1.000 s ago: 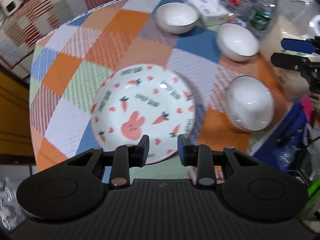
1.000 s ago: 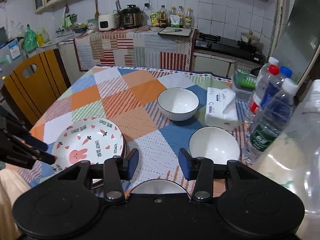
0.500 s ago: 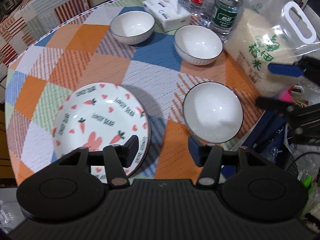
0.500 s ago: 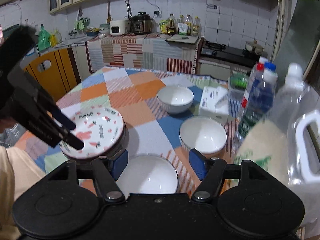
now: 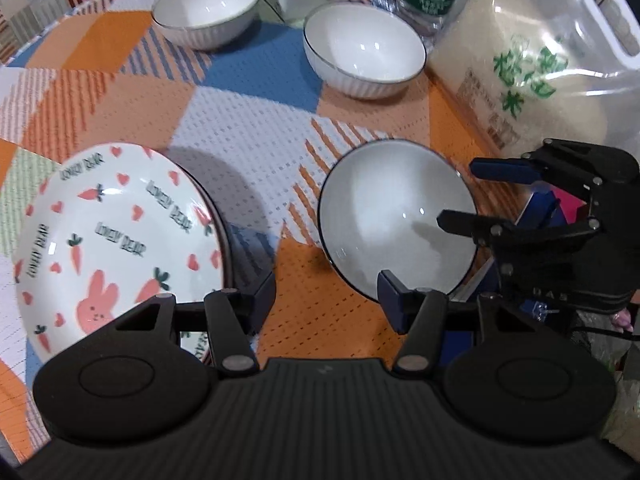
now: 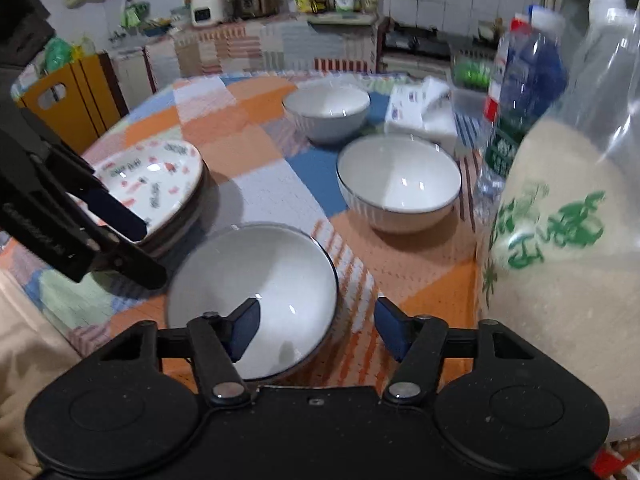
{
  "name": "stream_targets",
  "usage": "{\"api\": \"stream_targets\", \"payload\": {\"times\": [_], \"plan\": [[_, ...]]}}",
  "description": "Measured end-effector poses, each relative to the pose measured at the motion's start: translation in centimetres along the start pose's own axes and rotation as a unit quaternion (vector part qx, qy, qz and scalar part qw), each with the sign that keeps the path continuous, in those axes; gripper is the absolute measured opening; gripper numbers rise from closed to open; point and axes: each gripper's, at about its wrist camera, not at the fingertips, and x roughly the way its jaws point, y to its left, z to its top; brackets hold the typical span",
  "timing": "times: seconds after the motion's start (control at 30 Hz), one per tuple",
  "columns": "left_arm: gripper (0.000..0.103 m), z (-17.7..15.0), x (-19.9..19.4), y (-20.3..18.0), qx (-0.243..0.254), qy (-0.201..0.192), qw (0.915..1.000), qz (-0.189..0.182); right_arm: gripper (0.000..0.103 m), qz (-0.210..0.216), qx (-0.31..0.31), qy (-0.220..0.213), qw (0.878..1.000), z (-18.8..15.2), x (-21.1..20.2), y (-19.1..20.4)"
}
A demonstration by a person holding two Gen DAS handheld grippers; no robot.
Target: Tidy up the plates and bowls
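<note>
On the left wrist view, my left gripper (image 5: 326, 294) is hanging over the checked tablecloth (image 5: 240, 136) with jaws apart and nothing between them — one finger is overlapping the rabbit plate (image 5: 116, 240), the other the rim of the nearest bowl (image 5: 396, 220). My right gripper (image 5: 460, 194) is reaching in from the right edge, one finger over that bowl's rim. Two more bowls (image 5: 364, 50) are sitting further back, beside a rice bag (image 5: 520, 72).

From the right wrist view, my right gripper (image 6: 316, 328) is straddling the nearest bowl's (image 6: 256, 284) right rim — jaws have just been closing, pads not touching it. The left gripper (image 6: 120, 232) is showing at left, in front of the plate stack (image 6: 160, 184).
</note>
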Motion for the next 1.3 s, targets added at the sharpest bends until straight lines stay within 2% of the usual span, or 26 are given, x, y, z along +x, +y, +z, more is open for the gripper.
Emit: {"api": "stream_targets", "payload": {"times": [0.27, 0.33, 0.47, 0.53, 0.9, 1.3], "plan": [[0.051, 0.4, 2.7, -0.4, 0.009, 0.017, 0.9998, -0.008, 0.030, 0.020, 0.064, 0.040, 0.997, -0.6, 1.6, -1.3], [0.046, 0.6, 3.1, -0.4, 0.012, 0.019, 0.9997, -0.007, 0.021, 0.036, 0.094, 0.044, 0.994, -0.6, 1.8, -1.8], [0.024, 0.9, 3.8, -0.7, 0.008, 0.029, 0.9994, -0.018, 0.018, 0.036, 0.116, 0.040, 0.992, -0.7, 2.1, -2.1], [0.018, 1.0, 4.2, -0.7, 0.006, 0.035, 0.9993, -0.014, 0.016, 0.035, 0.122, 0.040, 0.991, -0.4, 2.3, -2.1], [0.017, 0.7, 3.8, -0.2, -0.014, 0.046, 0.9986, -0.023, 0.011, 0.036, 0.123, 0.044, 0.991, 0.9, 2.6, -1.9], [0.016, 0.9, 1.8, 2.5, -0.072, 0.017, 0.9968, -0.031, 0.010, 0.043, 0.115, 0.034, 0.992, 3.2, 3.2, -1.1]]}}
